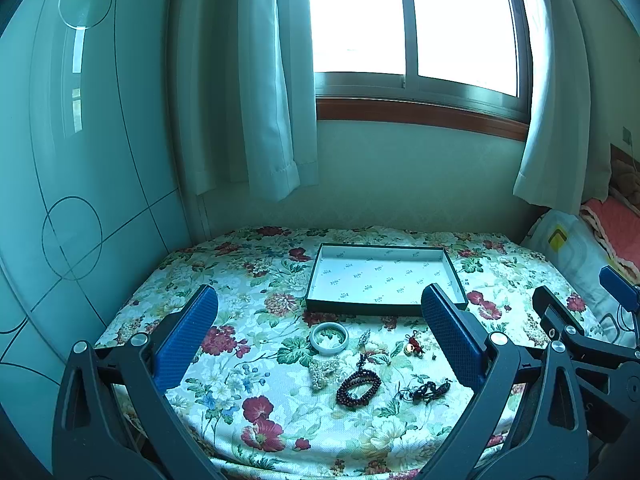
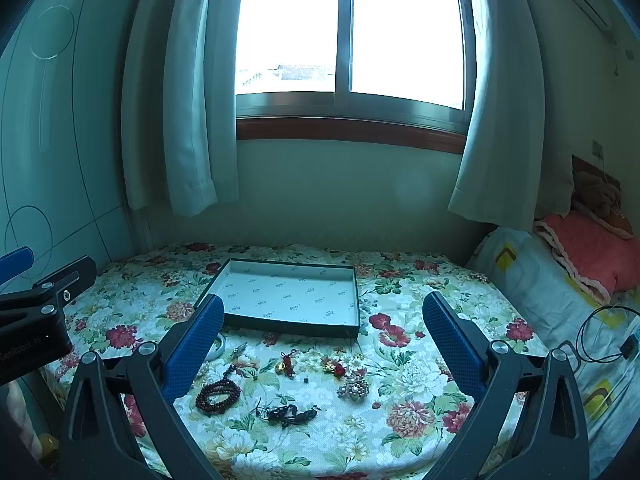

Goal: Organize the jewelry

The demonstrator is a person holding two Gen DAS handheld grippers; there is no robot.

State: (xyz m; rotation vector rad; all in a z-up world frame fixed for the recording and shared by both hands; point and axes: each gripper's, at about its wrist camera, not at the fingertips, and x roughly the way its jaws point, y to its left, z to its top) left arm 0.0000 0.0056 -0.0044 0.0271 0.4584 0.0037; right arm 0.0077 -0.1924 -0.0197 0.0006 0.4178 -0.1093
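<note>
Floral cloth (image 1: 240, 280) bears all jewelry: bangle (image 1: 329, 338), dark beads (image 1: 359, 389), charms; box tray (image 1: 384, 276) empty. Left gripper (image 1: 320, 328) and right gripper (image 2: 323, 338) gape, holding nothing; sorting not begun.

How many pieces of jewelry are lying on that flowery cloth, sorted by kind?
Pale bangle: 1
Dark beaded bracelet: 1
Black cord piece: 1
Red-and-gold charms: 2
White bead cluster: 1
Sparkly brooch: 1
Small silver piece: 1
Total: 8, leaving out a couple of tiny specks.
</note>
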